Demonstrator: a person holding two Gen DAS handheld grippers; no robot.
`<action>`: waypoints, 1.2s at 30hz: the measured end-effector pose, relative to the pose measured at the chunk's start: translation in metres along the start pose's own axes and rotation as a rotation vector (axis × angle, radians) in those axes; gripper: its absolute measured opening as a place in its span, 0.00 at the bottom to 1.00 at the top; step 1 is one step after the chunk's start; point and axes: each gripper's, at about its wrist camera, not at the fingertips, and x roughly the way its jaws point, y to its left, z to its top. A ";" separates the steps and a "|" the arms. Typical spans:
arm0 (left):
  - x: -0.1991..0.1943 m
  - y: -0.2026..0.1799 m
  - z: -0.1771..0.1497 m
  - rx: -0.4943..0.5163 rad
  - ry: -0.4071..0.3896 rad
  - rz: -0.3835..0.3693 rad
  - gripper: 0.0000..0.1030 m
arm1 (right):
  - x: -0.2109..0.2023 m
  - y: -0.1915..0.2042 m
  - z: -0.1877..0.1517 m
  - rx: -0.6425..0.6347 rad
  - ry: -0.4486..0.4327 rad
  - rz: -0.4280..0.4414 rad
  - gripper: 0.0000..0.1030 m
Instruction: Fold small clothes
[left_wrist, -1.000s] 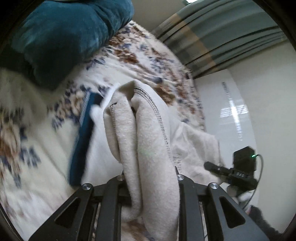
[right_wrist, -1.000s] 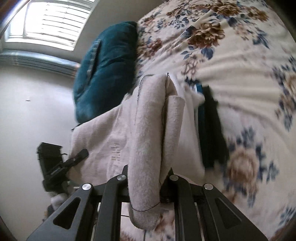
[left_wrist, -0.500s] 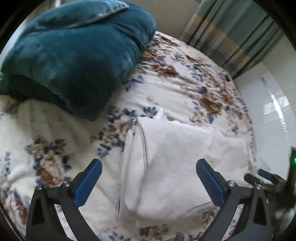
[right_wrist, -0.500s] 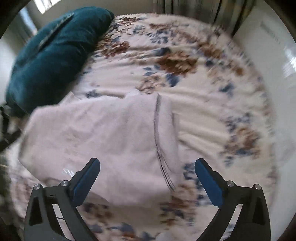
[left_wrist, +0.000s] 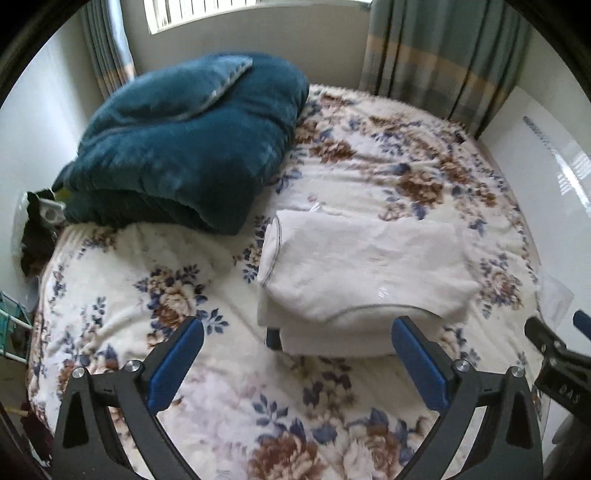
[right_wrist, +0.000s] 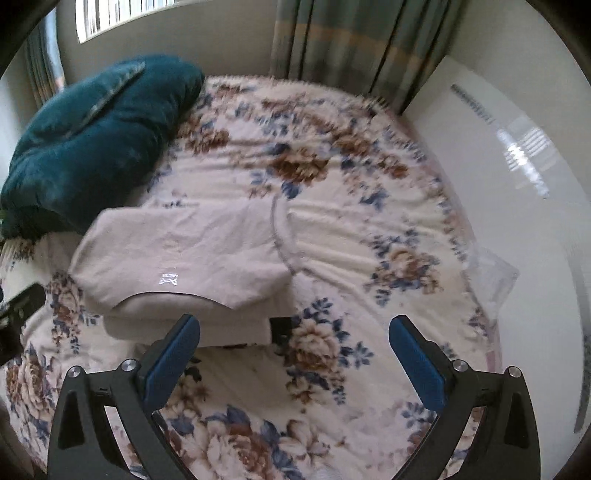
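Observation:
A cream fleece garment (left_wrist: 362, 266) lies folded in a flat stack on the floral bedspread (left_wrist: 229, 384), with a dark blue item peeking from under its near edge. It also shows in the right wrist view (right_wrist: 184, 258), left of centre. My left gripper (left_wrist: 295, 365) is open and empty, held back just short of the stack's near edge. My right gripper (right_wrist: 293, 365) is open and empty, in front of the stack and to its right. Its tip shows at the right edge of the left wrist view (left_wrist: 550, 354).
A thick teal blanket (left_wrist: 192, 140) is piled at the back left of the bed. Striped curtains (left_wrist: 436, 55) hang behind. A clear plastic bag (right_wrist: 491, 273) lies at the bed's right edge, beside the glossy white floor (right_wrist: 517, 206).
Both grippers let go of the cream garment, opened and drew back. The garment went from hanging between the jaws to lying folded on the bed.

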 end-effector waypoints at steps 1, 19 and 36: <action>-0.017 -0.003 -0.004 0.006 -0.019 0.004 1.00 | -0.015 -0.004 -0.003 0.003 -0.017 -0.003 1.00; -0.274 -0.030 -0.074 -0.001 -0.269 0.051 1.00 | -0.328 -0.072 -0.088 0.008 -0.368 0.034 1.00; -0.365 -0.045 -0.127 -0.003 -0.368 0.027 1.00 | -0.440 -0.112 -0.162 0.036 -0.458 0.115 1.00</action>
